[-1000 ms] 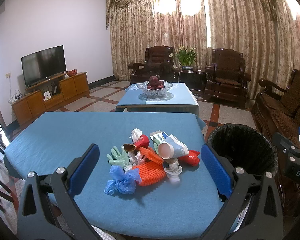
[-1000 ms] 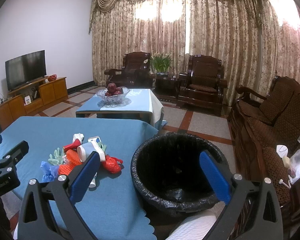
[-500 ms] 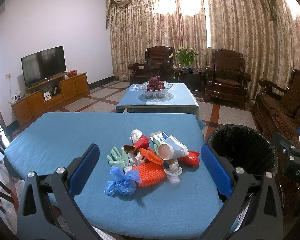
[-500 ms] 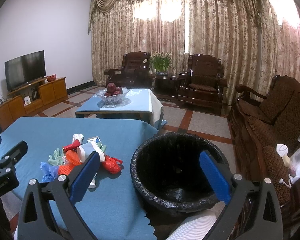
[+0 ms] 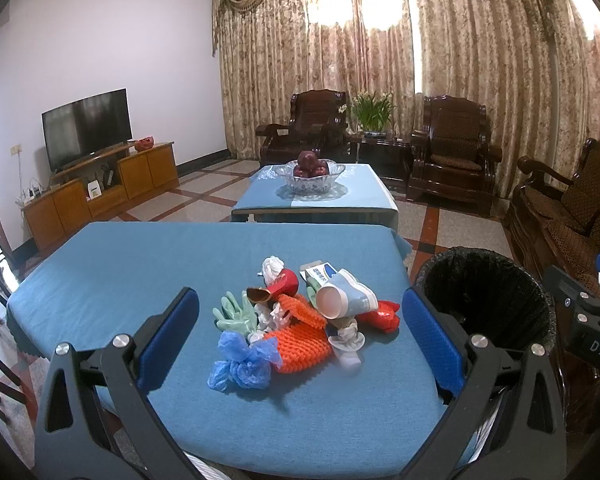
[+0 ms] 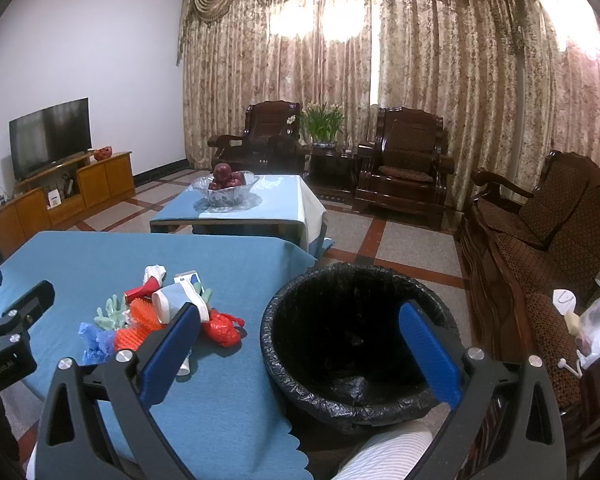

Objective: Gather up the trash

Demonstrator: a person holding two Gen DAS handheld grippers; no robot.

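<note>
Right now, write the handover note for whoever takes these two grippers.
Left gripper: open, holding nothing, aimed at the trash pile on the blue table.
Right gripper: open, holding nothing, aimed at the black-lined bin beside the table.
Pile: paper cup, orange mesh, blue plastic, green glove, red bag.
Done: nothing picked up.
Left: move every piece into the bin.

Daylight glows through floral beige curtains with a swagged valance, behind two dark carved wooden armchairs and what looks like a potted green plant between them. A black flat television stands on a low honey-coloured wooden cabinet against the plain white wall, over a speckled tiled floor with red-brown bands.
</note>
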